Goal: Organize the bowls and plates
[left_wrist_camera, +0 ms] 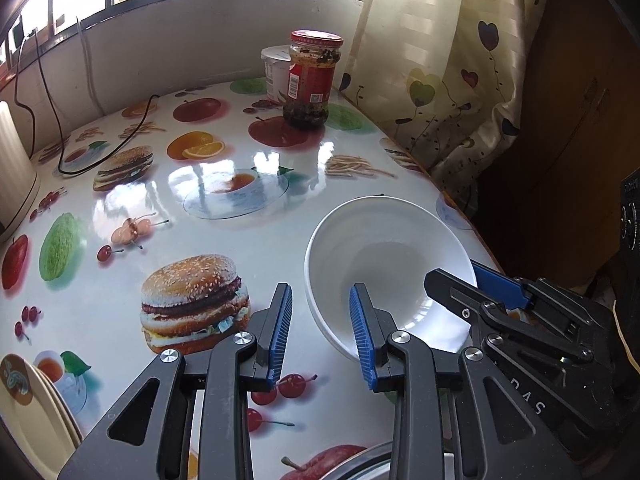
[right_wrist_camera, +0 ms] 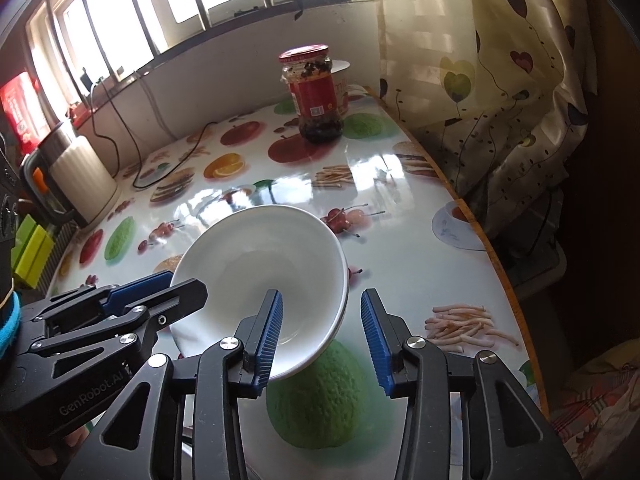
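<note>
A white bowl (left_wrist_camera: 384, 256) hangs tilted above the fruit-print table (left_wrist_camera: 280, 208); it also shows in the right wrist view (right_wrist_camera: 264, 268). My left gripper (left_wrist_camera: 322, 336) straddles the bowl's near rim, one blue finger inside and one outside, jaws apart with a gap to the wall. My right gripper (right_wrist_camera: 322, 334) straddles the rim the same way on the other side. Each gripper shows in the other's view, its fingers over the rim: the right gripper (left_wrist_camera: 476, 280) and the left gripper (right_wrist_camera: 172, 288). Cream plates (left_wrist_camera: 28, 404) lie stacked at the table's near left edge.
A red-lidded jar (left_wrist_camera: 310, 80) and a white tub (left_wrist_camera: 276, 72) stand at the far side. A white kettle (right_wrist_camera: 76, 176) and black cables (left_wrist_camera: 100, 152) are at the left. A metal rim (left_wrist_camera: 360, 464) shows under the left gripper. Curtain (left_wrist_camera: 440, 80) hangs past the right edge.
</note>
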Demonstrator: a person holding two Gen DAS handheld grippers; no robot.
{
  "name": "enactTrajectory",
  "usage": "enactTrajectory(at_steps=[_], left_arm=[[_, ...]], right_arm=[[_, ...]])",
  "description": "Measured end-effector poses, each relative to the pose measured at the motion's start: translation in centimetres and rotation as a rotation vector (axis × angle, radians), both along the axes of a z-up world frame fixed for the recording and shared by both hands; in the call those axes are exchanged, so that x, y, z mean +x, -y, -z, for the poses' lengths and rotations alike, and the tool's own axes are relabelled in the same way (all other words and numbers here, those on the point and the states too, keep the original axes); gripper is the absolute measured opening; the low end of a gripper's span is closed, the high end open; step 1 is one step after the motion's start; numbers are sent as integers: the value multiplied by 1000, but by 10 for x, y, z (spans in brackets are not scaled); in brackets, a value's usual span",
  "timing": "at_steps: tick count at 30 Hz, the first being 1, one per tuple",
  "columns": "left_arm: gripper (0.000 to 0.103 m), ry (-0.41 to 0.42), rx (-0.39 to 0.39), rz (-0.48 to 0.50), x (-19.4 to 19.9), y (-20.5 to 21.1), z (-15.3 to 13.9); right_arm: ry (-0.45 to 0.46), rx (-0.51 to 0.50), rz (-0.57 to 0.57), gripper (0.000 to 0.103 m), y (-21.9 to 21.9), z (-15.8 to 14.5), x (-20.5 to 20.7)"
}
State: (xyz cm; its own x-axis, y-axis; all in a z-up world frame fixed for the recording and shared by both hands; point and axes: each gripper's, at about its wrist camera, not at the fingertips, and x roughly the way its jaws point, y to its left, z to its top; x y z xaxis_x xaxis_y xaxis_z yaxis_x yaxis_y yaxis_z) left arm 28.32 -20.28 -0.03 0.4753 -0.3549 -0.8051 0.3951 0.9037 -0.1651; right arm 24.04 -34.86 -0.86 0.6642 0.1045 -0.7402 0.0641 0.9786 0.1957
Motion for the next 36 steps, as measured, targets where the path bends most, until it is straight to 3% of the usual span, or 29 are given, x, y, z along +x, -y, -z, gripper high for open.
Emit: enactTrajectory(at_steps=[6, 19, 36], left_arm=[[19, -1, 8, 2, 2, 2, 3], [17, 10, 11, -5, 2, 2, 3], [16, 34, -2, -18, -5, -6, -9]], right_arm=[[-1, -5, 1, 27, -1, 1, 2], [-8, -22, 16, 18, 1, 2, 3], [11, -30, 17, 15, -3, -6, -3]])
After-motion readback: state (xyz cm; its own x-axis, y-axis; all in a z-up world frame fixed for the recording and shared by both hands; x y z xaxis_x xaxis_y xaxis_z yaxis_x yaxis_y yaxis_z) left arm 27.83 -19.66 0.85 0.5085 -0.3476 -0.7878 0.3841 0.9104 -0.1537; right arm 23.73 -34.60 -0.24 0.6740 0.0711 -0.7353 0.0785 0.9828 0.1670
